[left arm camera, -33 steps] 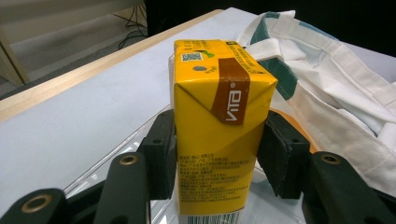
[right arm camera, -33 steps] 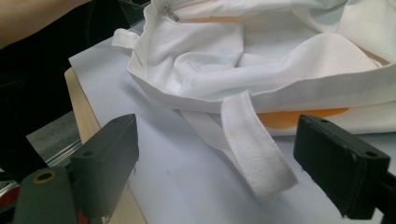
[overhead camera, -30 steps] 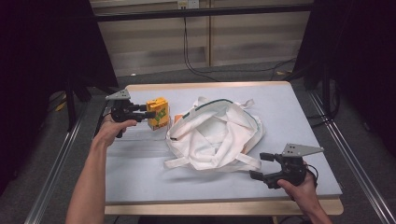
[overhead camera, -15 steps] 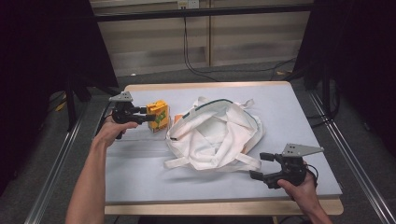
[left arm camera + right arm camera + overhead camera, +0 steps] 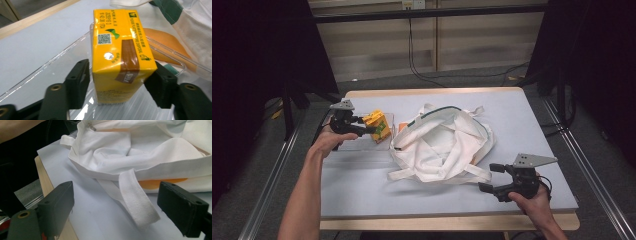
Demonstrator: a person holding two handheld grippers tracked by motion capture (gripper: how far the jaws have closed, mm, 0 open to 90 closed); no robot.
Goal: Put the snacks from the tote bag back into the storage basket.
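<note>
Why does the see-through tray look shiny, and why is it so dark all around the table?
In the left gripper view, light glares white off the clear tray below the sharp yellow carton. In the high view, the table is lit while the surroundings stay black, and the white bag casts a soft shadow. In the right gripper view, the near jaws look soft.

The yellow drink carton, brown-striped with a foil straw hole, stands in a clear tray beside the white bag.

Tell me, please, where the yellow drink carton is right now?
In the high view the yellow drink carton stands in the clear plastic tray at the table's left, between the left gripper's jaws, beside the white bag.
</note>
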